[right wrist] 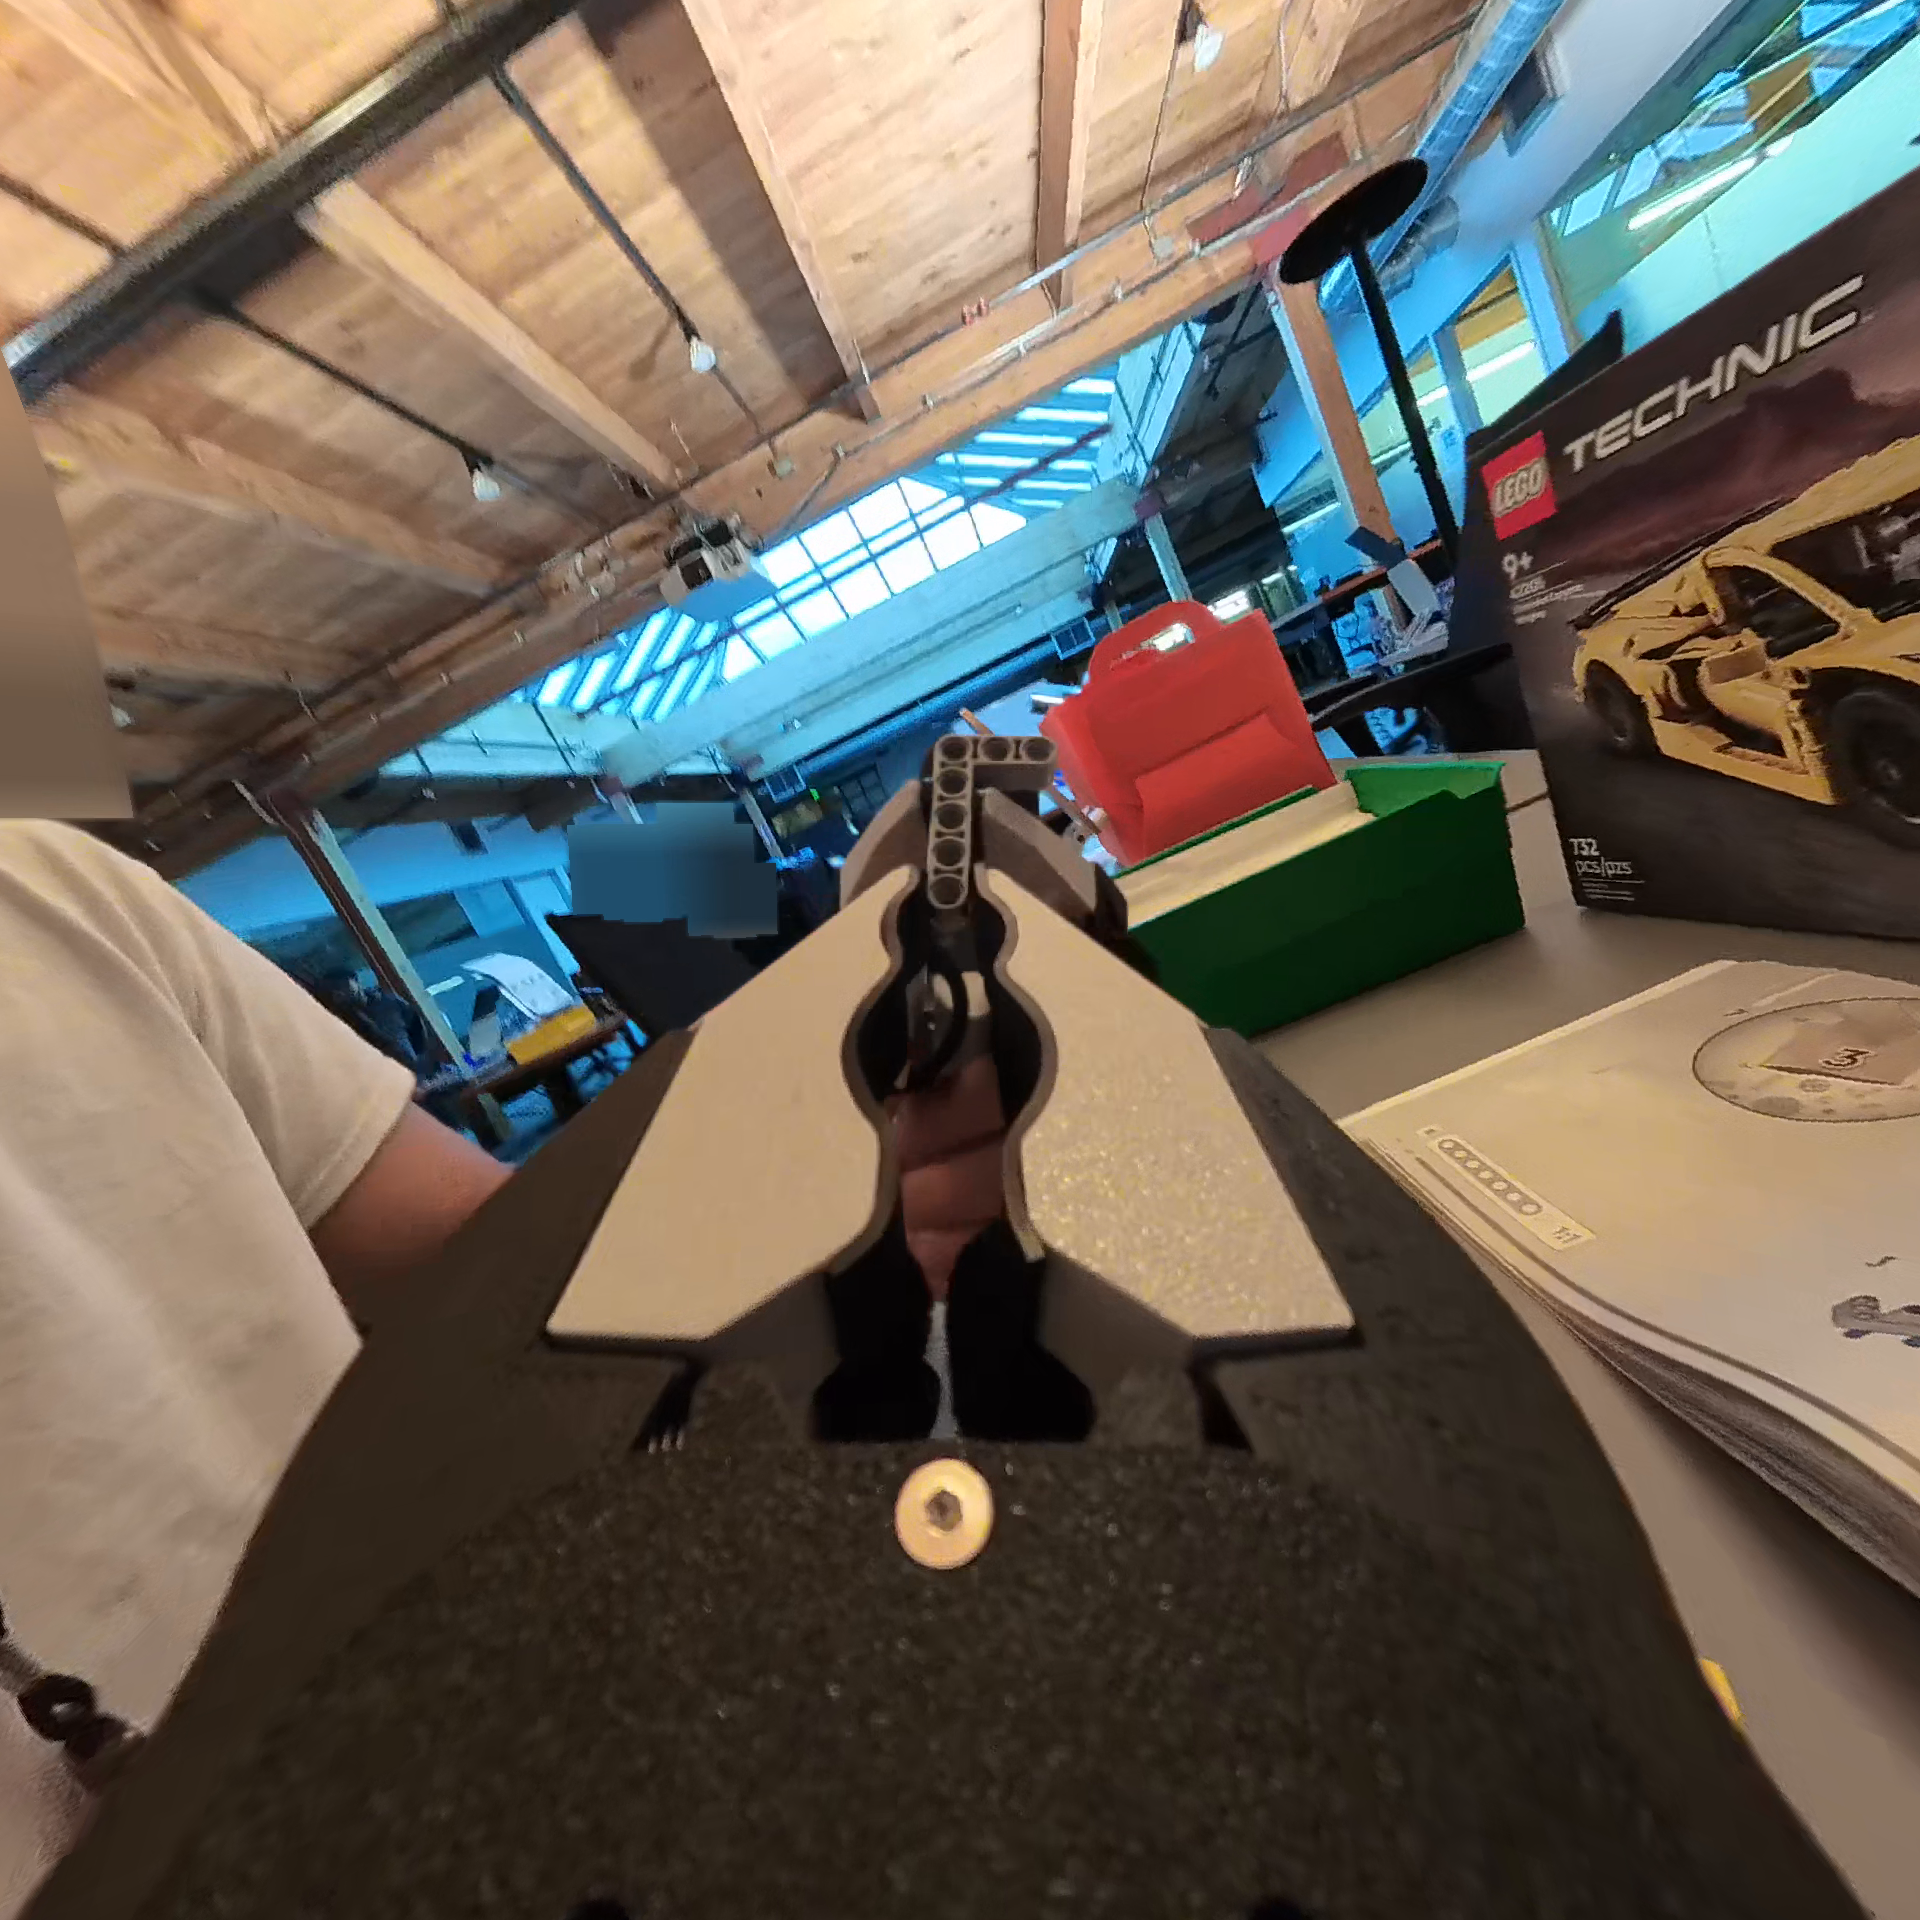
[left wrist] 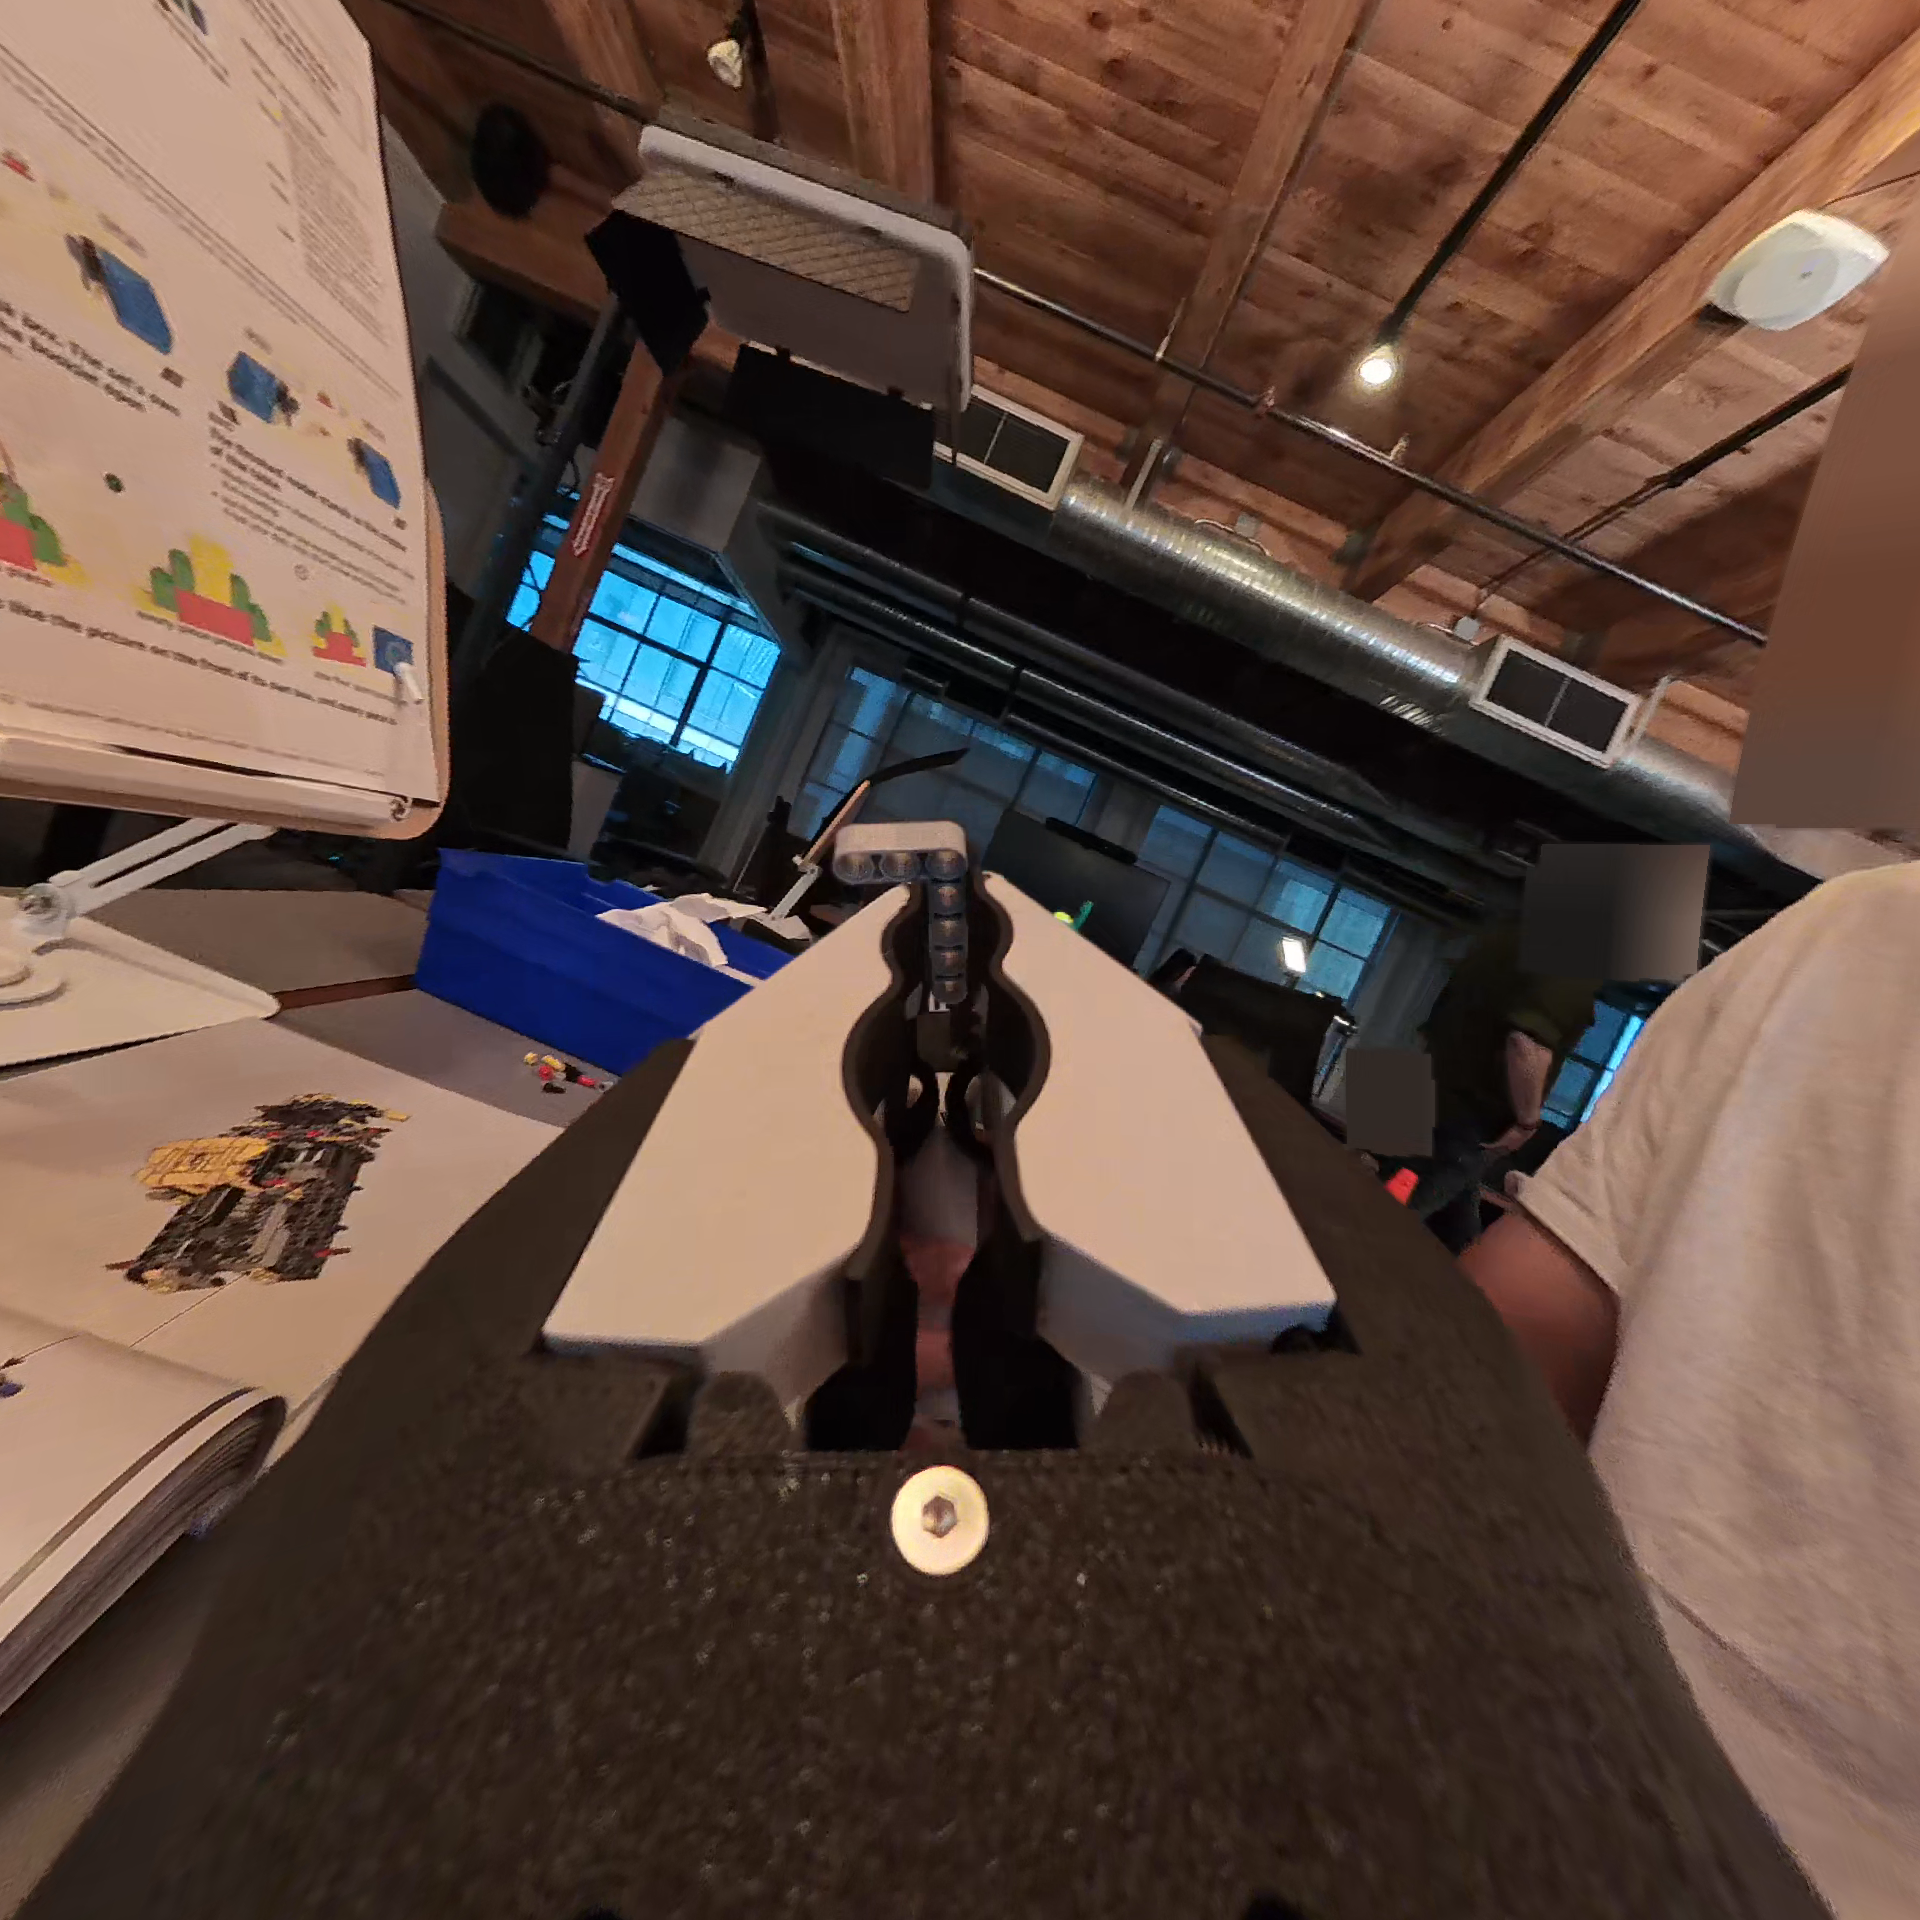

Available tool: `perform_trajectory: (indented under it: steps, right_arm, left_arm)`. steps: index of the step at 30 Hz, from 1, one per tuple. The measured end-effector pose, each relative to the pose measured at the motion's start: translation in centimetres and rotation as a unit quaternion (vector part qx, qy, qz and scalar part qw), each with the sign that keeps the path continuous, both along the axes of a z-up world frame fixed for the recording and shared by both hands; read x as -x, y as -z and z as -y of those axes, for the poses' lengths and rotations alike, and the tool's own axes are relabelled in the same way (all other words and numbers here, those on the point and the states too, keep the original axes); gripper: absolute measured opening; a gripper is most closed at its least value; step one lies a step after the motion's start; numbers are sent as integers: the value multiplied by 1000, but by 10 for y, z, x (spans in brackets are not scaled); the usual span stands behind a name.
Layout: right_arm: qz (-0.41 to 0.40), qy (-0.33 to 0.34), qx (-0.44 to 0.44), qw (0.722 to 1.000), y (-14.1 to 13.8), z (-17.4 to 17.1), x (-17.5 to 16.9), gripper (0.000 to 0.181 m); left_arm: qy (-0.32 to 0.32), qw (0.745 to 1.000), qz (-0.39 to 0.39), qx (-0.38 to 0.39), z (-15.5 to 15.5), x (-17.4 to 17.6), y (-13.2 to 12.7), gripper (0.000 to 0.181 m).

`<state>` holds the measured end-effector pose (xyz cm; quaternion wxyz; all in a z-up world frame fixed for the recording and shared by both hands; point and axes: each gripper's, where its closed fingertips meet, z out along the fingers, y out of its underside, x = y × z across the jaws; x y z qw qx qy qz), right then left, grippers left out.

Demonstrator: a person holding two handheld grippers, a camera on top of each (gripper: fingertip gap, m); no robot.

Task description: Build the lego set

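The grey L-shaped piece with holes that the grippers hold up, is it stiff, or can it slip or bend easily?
The grey L-shaped beam looks like hard plastic and keeps a crisp right angle, so probably stiff. It is thin and full of holes, so likely very light. Both the left gripper and the right gripper seem to pinch its long arm; its smooth faces might let it pivot.

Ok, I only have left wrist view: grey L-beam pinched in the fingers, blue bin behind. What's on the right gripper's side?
Observer: A green bin sits on the table just past the right gripper.
Operator: Set box anywhere?
Observer: Yes, a dark box picturing a yellow car stands upright, right of the green bin.
Operator: Right gripper empty?
Observer: No, its fingers are shut on a grey L-beam, held up off the table.
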<state>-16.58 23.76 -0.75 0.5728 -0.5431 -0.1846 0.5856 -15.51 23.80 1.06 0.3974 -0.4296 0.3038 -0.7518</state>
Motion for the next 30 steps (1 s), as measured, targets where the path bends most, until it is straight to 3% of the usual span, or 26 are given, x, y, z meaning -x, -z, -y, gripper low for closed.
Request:
perform_trajectory:
  steps: [11, 19, 23, 26, 28, 30]
  right_arm:
    - [26, -7, 6, 1000, -4, 8, 3, 6]
    - [64, -1, 16, 998, 5, 5, 1, 5]
    - [170, -15, -17, 985, 17, 17, 2, 6]
    - [292, -22, -40, 955, 38, 26, -2, 6]
    - [305, -25, -41, 951, 40, 29, -4, 6]
    - [263, -20, -39, 964, 32, 28, -5, 7]
  left_arm:
    - [33, 999, -5, -22, 14, -1, 2, 8]
    - [12, 997, -41, -59, 12, -2, 12, 7]
    - [20, 986, -99, -133, 24, -1, 23, 7]
    - [36, 969, -157, -189, 34, -3, 42, 8]
    - [45, 968, -157, -192, 38, -4, 45, 8]
    - [27, 970, -138, -199, 37, -4, 38, 7]
